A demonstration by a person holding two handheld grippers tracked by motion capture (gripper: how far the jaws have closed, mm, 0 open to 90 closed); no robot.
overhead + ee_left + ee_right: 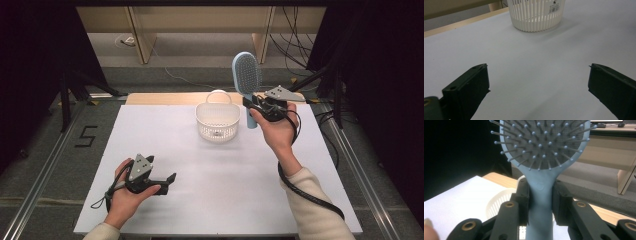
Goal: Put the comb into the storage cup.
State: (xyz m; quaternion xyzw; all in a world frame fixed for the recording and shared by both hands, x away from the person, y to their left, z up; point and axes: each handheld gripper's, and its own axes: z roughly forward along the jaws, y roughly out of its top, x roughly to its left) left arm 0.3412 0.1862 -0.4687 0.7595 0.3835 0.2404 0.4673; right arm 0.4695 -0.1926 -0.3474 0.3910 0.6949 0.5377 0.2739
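So the right gripper [256, 103] has its jaws clamped on the neck of a light blue plastic paddle hairbrush [246, 75], one black pad pressed on each side of the handle just below the bristle head. The brush stands upright, head at 12 o'clock, handle end poking out below the jaws. It's up off the white table [210, 200], just at 3 o'clock of the white slatted plastic basket [217, 121]. The left gripper [167, 183] rests down at 7 o'clock of the basket, jaws spread wide with nothing between them.
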